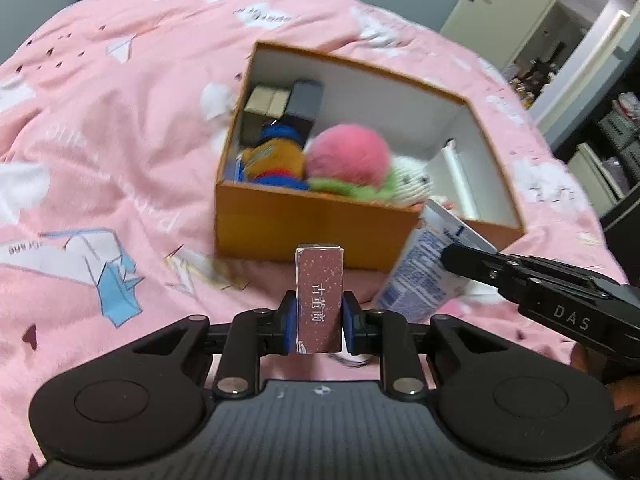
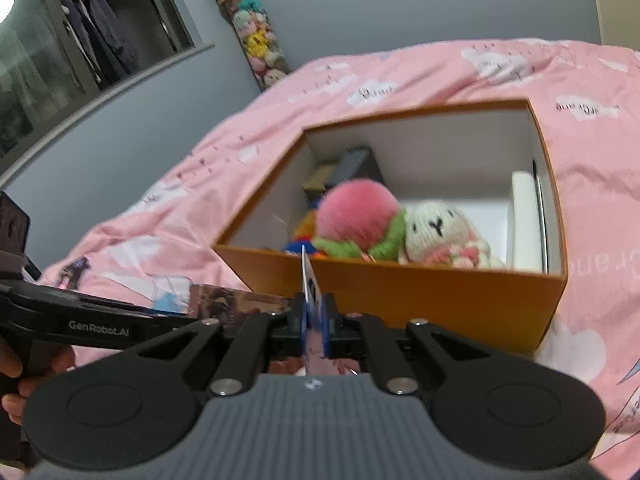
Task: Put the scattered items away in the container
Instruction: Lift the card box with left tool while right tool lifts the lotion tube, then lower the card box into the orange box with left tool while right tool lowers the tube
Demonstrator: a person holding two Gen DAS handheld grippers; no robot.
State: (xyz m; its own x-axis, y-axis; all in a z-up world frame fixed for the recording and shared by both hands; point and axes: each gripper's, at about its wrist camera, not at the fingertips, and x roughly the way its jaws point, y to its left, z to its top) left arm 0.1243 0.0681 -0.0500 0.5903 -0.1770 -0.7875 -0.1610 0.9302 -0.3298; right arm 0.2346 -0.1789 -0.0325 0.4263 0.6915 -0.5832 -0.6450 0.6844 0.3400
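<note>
On the pink bed [image 1: 100, 128] the orange box [image 1: 320, 220] already holds toys [image 1: 348, 160] and blocks. Left tongs [image 1: 319, 322] clamp a maroon carton [image 1: 320, 296], right tongs [image 2: 314, 318] pinch a flat packet [image 1: 424, 268]; both are short of the box.

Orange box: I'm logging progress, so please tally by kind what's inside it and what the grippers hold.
Soft toys in the orange cardboard box: 3
Small boxes inside: 3
White flat item inside: 1
Maroon carton in left gripper: 1
Blue-white packet in right gripper: 1
Total: 9
</note>
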